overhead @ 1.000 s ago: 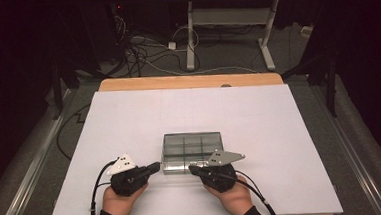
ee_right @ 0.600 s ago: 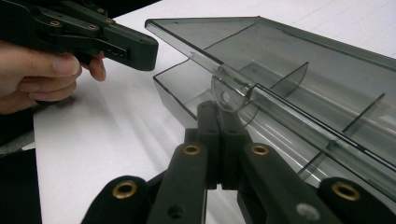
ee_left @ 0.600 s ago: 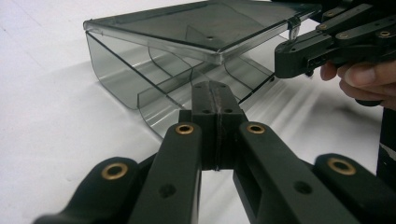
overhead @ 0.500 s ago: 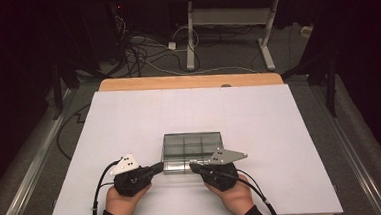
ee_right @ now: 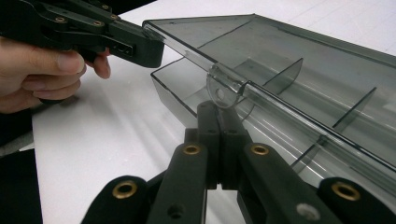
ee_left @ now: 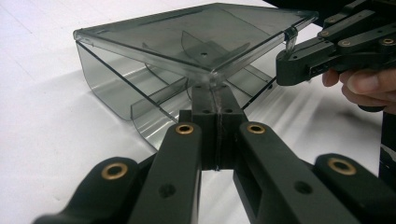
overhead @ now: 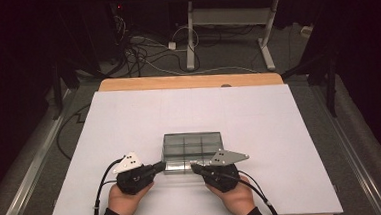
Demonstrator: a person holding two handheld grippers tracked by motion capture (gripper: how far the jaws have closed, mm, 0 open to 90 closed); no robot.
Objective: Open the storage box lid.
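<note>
We see clear smoky plastic box [overhead: 191,146], ribbed dividers inside, hinged lid [ee_left: 187,39] tilted up, near table's [overhead: 129,121] front edge, matte white. Left gripper [overhead: 161,165], right gripper [overhead: 194,167]: jaws together under lid's front rim. Dark room, cables [overhead: 140,50] behind.

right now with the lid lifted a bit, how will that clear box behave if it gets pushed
The box looks like thin clear plastic with empty compartments, so it is probably light and may slide on the smooth white table. Its lid seems stiff, keeping a flat plane while raised. With both grippers' shut tips at its front edge, the left gripper and right gripper, it could skid away.
</note>
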